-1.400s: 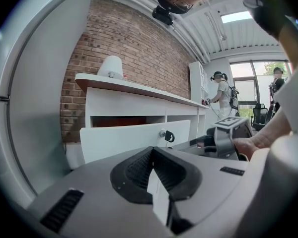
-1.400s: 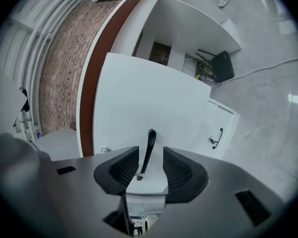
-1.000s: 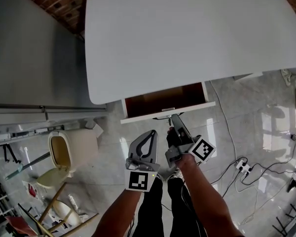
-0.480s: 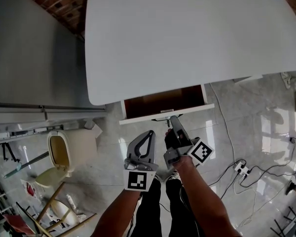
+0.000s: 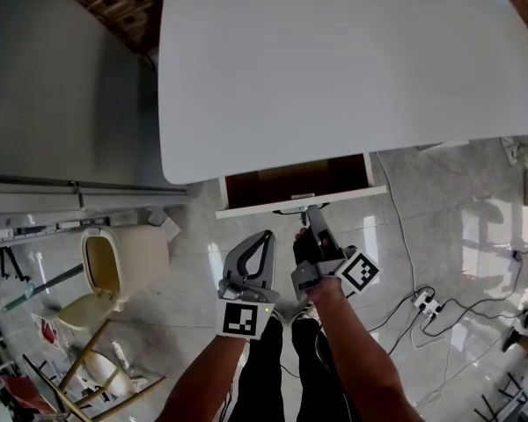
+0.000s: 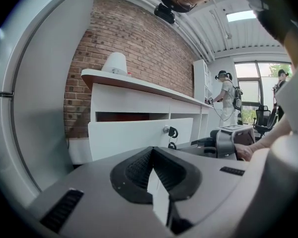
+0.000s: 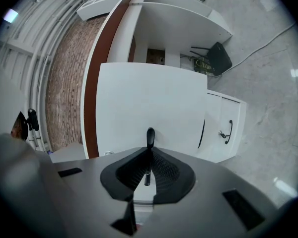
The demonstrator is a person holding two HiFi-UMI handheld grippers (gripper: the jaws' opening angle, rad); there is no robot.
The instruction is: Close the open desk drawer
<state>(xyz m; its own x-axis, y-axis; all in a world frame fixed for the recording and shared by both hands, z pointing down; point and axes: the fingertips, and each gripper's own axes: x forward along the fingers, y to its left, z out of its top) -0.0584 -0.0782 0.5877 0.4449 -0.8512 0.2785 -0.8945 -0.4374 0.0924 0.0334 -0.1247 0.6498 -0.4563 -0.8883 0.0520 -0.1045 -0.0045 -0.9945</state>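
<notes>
The white desk [image 5: 352,60] has one drawer [image 5: 299,200] pulled out, its brown inside showing. My right gripper [image 5: 311,213] reaches level to the drawer front [image 7: 149,98]. Its jaws have just been closing and are now shut on the black drawer handle [image 7: 150,137], which stands between the pads. My left gripper [image 5: 266,236] hovers a little short of the drawer, to the left of the right one, shut and empty. The left gripper view shows the drawer front [image 6: 134,137] with its key lock [image 6: 170,131] ahead.
A beige lidded bin [image 5: 114,266] and wooden chair frames [image 5: 88,372] stand on the floor at left. A power strip with cables [image 5: 427,299] lies at right. A lower cabinet door with a handle [image 7: 228,130] is beside the drawer. People stand in the background [image 6: 227,90].
Both grippers keep their places, the right one at the drawer handle. Only the head camera's framing has shifted slightly.
</notes>
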